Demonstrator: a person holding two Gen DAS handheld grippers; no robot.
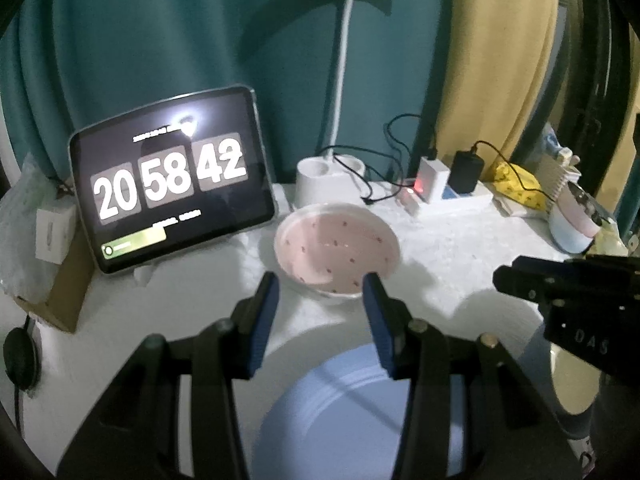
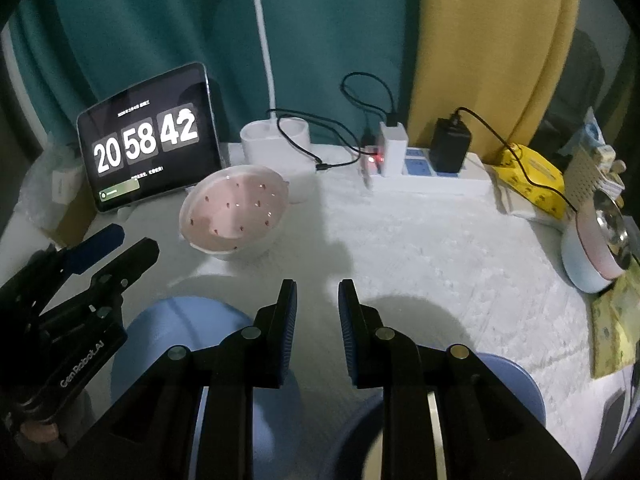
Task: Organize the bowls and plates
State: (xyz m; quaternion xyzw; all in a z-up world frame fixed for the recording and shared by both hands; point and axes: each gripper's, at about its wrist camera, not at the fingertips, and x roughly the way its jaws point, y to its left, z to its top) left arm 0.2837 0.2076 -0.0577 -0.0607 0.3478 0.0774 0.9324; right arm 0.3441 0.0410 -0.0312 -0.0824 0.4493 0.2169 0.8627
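Observation:
A pink speckled bowl point(image 1: 337, 249) stands on the white table, just beyond my open, empty left gripper point(image 1: 320, 292). It also shows in the right wrist view point(image 2: 236, 210). A light blue plate point(image 1: 340, 412) lies under the left gripper and shows in the right wrist view point(image 2: 184, 332). My right gripper point(image 2: 318, 300) is open and empty above the bare cloth, with a second blue plate point(image 2: 516, 384) under it. The left gripper shows in the right wrist view point(image 2: 116, 246). A stack of bowls point(image 2: 592, 252) stands at the far right.
A tablet clock point(image 2: 148, 160) leans at the back left. A white lamp base point(image 2: 276, 140), a power strip point(image 2: 424, 172) with chargers and cables, and a yellow packet point(image 2: 532, 180) line the back edge. A cardboard box point(image 1: 60, 280) stands at the left.

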